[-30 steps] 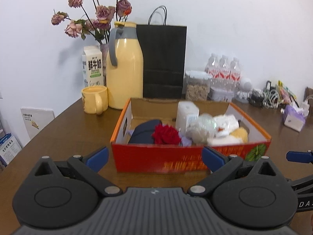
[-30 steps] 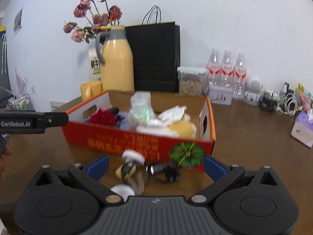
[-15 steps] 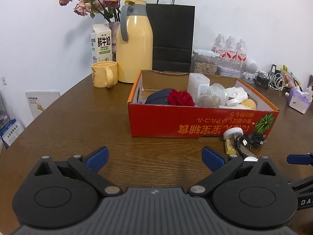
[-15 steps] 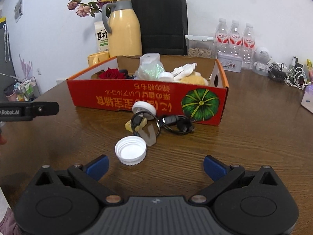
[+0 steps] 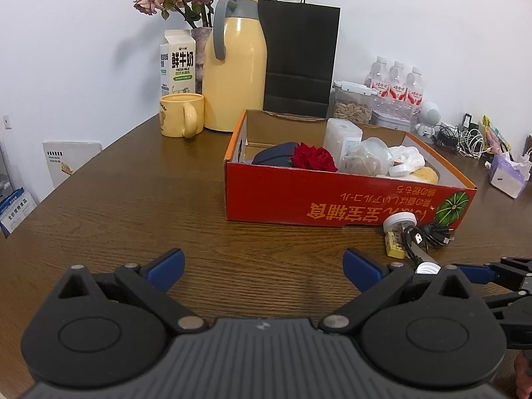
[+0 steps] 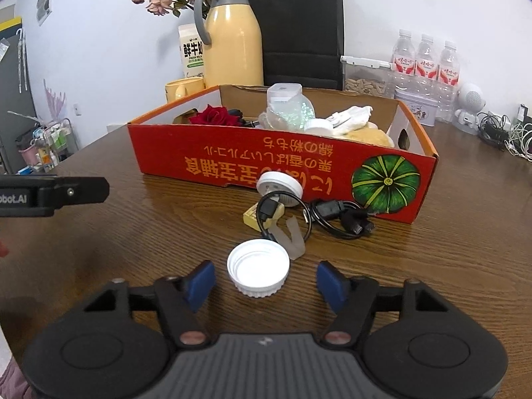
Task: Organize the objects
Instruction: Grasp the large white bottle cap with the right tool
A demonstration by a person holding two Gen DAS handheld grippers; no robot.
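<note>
We read "鲜牛奶 FRESH MILK" on the milk carton [image 5: 177, 66]; the left gripper [image 6: 53, 194] shows "obot.AI", seemingly cut off.

Brown wood-grain table [image 6: 449, 266] carries red cardboard box [image 6: 232, 163]. Just in front of box – white cap [image 6: 258, 272] open side up, black cable [image 6: 335, 216], small yellow item [image 6: 252, 218]. Behind box – yellow jug [image 5: 234, 76], mug [image 5: 181, 114], black bag [image 5: 299, 60].

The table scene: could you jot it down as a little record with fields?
surface: wooden table
container: red cardboard box, holding a red rose and other bits
loose items: white cap, black cable
right gripper: jaws just been closing, either side of the cap, apart from it
left gripper: open, nothing between
</note>
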